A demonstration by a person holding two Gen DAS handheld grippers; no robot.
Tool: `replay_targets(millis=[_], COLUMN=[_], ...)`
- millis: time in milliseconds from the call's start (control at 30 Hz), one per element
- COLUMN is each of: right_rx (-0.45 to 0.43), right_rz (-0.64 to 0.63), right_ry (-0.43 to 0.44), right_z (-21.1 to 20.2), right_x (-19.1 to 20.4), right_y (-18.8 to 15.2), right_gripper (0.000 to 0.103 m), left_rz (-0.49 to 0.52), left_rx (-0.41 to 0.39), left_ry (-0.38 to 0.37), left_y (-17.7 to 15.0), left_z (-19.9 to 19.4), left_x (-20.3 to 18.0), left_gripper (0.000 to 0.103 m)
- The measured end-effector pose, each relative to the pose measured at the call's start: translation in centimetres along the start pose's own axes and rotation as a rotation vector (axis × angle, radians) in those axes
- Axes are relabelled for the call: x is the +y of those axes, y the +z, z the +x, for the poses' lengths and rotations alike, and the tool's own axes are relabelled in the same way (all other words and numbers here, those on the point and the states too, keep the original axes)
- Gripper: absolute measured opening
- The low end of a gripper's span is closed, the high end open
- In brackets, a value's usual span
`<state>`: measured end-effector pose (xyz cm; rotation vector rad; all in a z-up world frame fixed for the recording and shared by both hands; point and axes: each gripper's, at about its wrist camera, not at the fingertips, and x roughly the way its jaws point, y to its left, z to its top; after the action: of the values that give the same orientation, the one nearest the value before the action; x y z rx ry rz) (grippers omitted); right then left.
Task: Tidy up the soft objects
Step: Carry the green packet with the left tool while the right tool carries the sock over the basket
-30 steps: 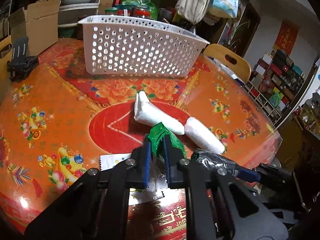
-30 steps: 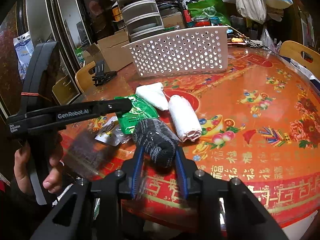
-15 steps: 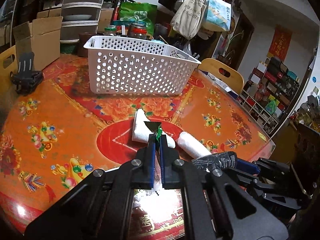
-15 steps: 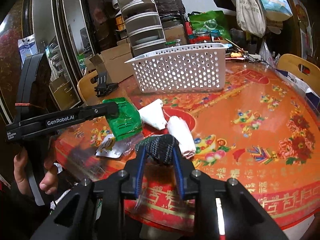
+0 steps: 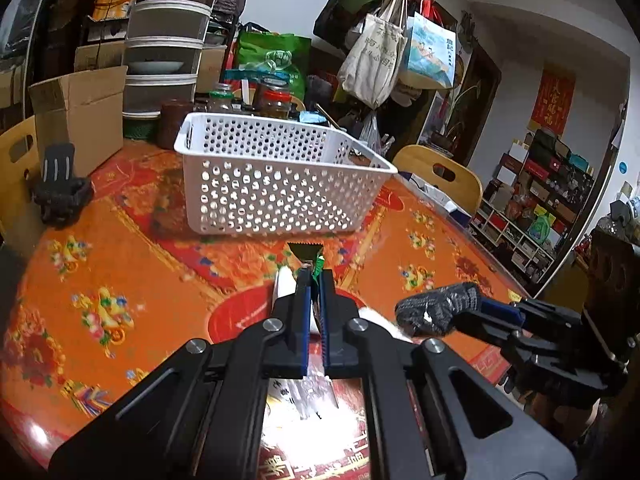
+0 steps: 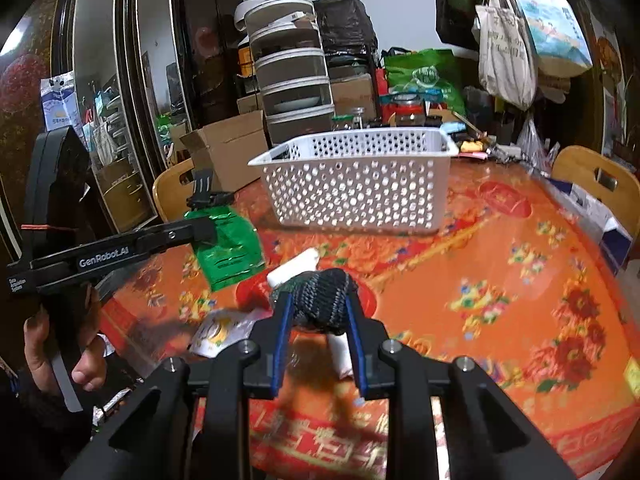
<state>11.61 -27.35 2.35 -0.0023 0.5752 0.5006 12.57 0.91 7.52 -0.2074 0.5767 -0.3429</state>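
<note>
Bright orange tablecloth [image 6: 500,280] fills the view. Left gripper [image 5: 315,280] pinches a green packet [image 6: 228,248]; right gripper [image 6: 318,312] squeezes a dark sock roll [image 6: 320,296]. White rolls [image 6: 292,266] lie waiting. White basket [image 6: 356,192] looks empty, I think.

Both grippers [image 5: 315,280] [image 6: 320,300] lifted green packet [image 6: 228,246] & dark sock [image 6: 322,296] off table [image 6: 500,280].

basket [image 5: 280,196]: white perforated plastic, matt
desk [image 6: 500,300]: glossy printed covering
glove [image 6: 324,300]: dark knitted cloth, rough
packet [image 6: 228,248]: shiny green foil
</note>
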Motion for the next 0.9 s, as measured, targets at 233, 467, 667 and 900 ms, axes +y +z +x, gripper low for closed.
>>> replay_targets(millis=[233, 467, 667, 900], right_rx=[-0.026, -0.044, -0.057, -0.062], right_rz=[-0.033, -0.052, -0.048, -0.069], right_ry=[-0.03, -0.046, -0.058, -0.093], right_z=[0.3, 1.3, 2.2, 3.8], right_x=[-0.6, -1.2, -1.9, -2.4], right_y=[3.5, 6.7, 9.7, 13.3], right_gripper=[0.024, 0.024, 0.024, 0.024], left_rz=[0.008, 0.027, 0.042, 0.053], left_rx=[-0.018, -0.046, -0.058, -0.063], left_ry=[0.004, 0.011, 0.02, 0.043], left_y=[2.8, 5.8, 9.4, 13.8], left_z=[0.3, 0.4, 1.3, 3.0], left_x=[0.0, -0.5, -0.7, -0.2], left_gripper=[0.003, 0.003, 0.003, 0.003])
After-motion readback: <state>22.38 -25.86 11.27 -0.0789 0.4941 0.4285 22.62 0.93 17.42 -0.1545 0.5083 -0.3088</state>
